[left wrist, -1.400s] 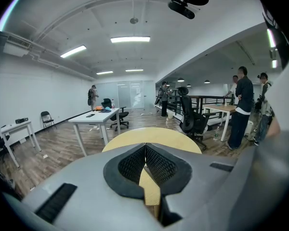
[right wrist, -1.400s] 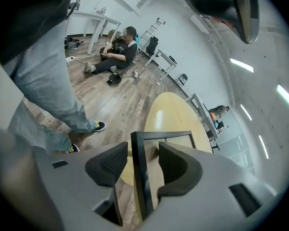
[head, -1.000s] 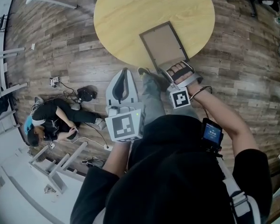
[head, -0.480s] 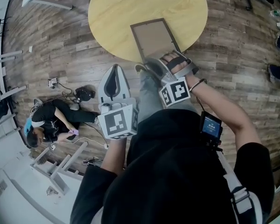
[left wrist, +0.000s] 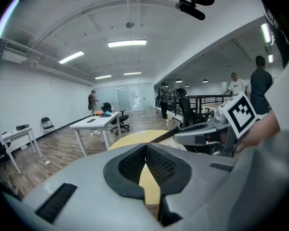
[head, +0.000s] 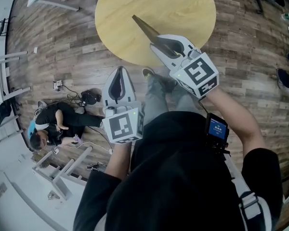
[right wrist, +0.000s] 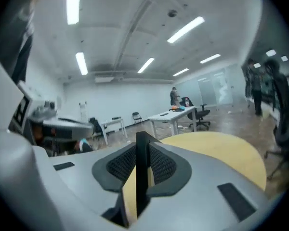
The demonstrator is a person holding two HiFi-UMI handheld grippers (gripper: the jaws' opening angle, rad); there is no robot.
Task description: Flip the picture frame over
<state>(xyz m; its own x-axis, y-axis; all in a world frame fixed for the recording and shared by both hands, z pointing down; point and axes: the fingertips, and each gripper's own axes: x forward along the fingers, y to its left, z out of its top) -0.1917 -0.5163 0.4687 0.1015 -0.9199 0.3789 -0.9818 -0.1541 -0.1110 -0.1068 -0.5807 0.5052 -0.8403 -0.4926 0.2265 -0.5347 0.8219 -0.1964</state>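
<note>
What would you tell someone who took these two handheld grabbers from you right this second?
Right gripper: shut on the frame, holding it edge-on over the table.
Left gripper: shut and empty, off the table's near side.
Done: frame gripped and up on edge, roughly mid-flip.
Left to do: probably roll it the rest of the way, lay it on its other face, then let go.

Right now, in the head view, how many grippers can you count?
2. The left gripper is over the wood floor, beside the round table; the right gripper is above the table's near edge, gripping the picture frame edge-on.
</note>
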